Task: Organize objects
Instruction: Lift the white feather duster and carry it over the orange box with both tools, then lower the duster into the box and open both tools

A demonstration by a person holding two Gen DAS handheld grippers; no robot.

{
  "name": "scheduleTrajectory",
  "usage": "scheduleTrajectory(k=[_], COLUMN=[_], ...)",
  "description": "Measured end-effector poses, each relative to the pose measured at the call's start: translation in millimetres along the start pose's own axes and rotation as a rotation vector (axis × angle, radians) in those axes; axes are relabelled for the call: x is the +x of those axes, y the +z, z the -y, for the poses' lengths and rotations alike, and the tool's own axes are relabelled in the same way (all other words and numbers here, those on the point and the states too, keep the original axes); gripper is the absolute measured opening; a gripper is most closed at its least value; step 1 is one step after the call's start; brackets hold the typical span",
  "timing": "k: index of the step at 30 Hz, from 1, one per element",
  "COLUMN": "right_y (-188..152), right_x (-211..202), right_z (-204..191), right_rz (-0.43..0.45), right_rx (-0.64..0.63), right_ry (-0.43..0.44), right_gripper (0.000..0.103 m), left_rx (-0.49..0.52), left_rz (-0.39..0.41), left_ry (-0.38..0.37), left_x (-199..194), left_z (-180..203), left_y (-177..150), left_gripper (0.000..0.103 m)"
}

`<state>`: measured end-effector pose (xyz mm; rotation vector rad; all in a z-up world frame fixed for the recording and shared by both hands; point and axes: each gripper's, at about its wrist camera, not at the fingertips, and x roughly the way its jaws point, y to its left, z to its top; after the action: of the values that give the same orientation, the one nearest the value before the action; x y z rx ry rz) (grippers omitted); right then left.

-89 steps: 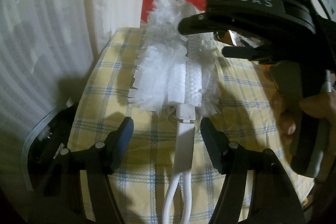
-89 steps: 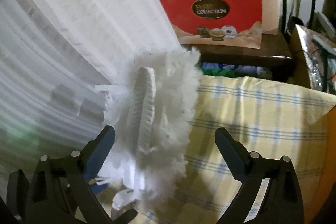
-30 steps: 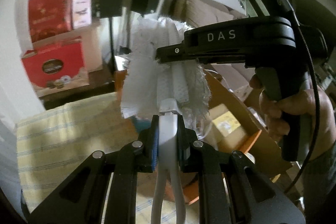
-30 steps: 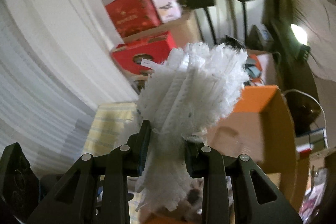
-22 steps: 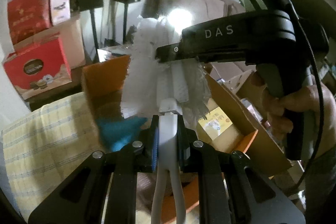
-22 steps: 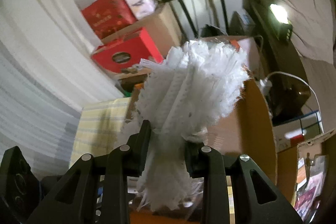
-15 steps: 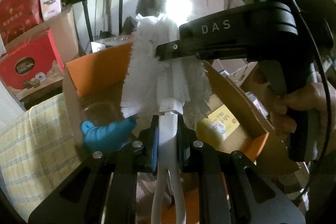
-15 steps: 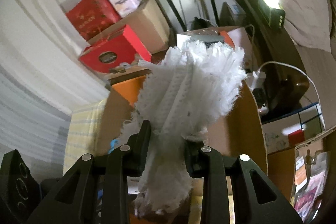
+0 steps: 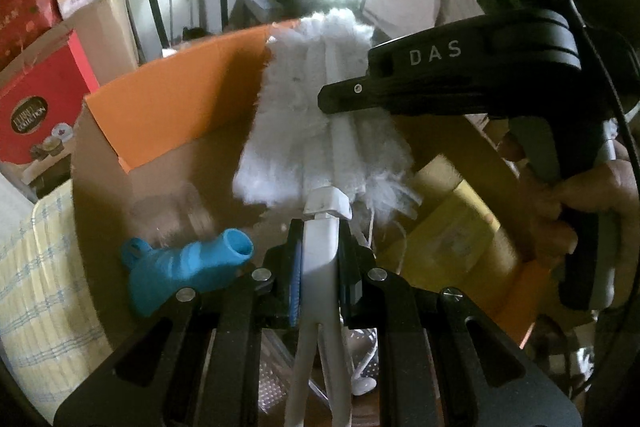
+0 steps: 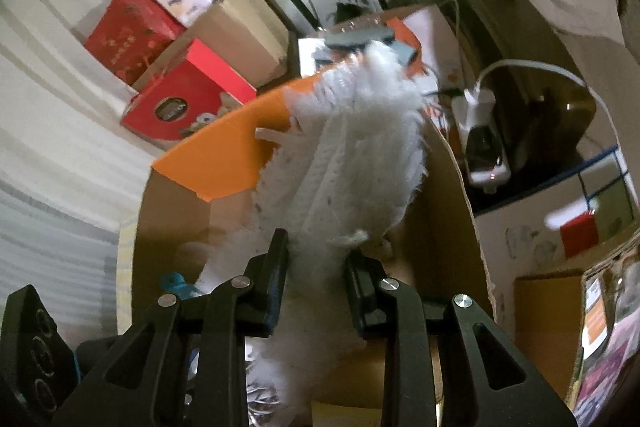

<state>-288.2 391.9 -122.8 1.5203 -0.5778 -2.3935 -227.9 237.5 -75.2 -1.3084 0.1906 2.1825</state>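
Now that the fluffy white duster has swung from the checked cloth to above the orange-flapped cardboard box, left gripper clamping its handle, right gripper pinching its fibres, dropping it in seems next.

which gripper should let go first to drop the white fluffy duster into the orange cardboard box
Probably the right gripper: it only pinches the white fluffy duster by its soft head. The left gripper clamps the rigid white handle, so it can steer the duster into the orange cardboard box.

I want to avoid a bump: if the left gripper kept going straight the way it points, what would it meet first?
Probably the orange flap of the cardboard box, beyond the duster the left gripper holds. The right gripper crosses that line nearer, but depth is unclear.
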Motion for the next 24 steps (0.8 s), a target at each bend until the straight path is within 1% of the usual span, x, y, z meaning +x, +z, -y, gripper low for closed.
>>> scheduleTrajectory(k=[2, 5, 8, 11, 13, 14, 15, 16, 17, 18, 19, 20, 21, 24], right_y=[-1, -1, -1, 1, 2, 2, 1, 1, 0, -1, -3, -4, -7, -16], right_x=[1, 4, 9, 10, 6, 3, -2, -9, -14, -21, -29, -35, -40, -56], right_z=[0, -2, -6, -10, -12, -13, -14, -16, -19, -22, -27, -30, -34, -47], right_rz=[0.001, -0.005, -0.008, -0.009, 0.002, 0.009, 0.021, 0.039, 0.053, 0.073, 0.095, 0.107, 0.115, 0.140], right_rx=[-0.002, -0.007, -0.014, -0.020, -0.019, -0.018, -0.018, -0.024, -0.033, -0.045, -0.060, -0.075, -0.089, -0.132], right_ry=[-0.004, -0.028, -0.048, -0.056, -0.054, -0.049, -0.038, -0.026, -0.026, -0.029, -0.036, -0.042, -0.047, -0.064], right_gripper=[0.026, 0.027, 0.027, 0.027, 0.032, 0.033, 0.033, 0.037, 0.044, 0.050, 0.058, 0.062, 0.062, 0.068], left_rx=[-0.005, 0.006, -0.005, -0.036, -0.051, -0.059, -0.068, -0.073, -0.080, -0.088, -0.091, -0.090, -0.085, -0.065], left_rz=[-0.010, -0.032, -0.043, -0.048, -0.043, -0.035, -0.022, -0.006, 0.014, 0.033, 0.052, 0.065, 0.081, 0.114], left_ry=[-0.001, 0.029, 0.039, 0.027, 0.015, 0.013, 0.005, -0.008, -0.026, -0.039, -0.046, -0.044, -0.038, -0.007], left_x=[1, 5, 6, 5, 2, -1, -4, -8, -14, -21, -28, -33, -41, -58], left_z=[0, 2, 0, -5, -6, -7, -10, -12, -12, -11, -10, -9, -7, -1], left_y=[0, 1, 2, 1, 0, 0, 3, 5, 5, 5, 5, 6, 5, 3], left_gripper=[0.014, 0.014, 0.015, 0.016, 0.018, 0.023, 0.032, 0.035, 0.041, 0.047, 0.049, 0.054, 0.058, 0.061])
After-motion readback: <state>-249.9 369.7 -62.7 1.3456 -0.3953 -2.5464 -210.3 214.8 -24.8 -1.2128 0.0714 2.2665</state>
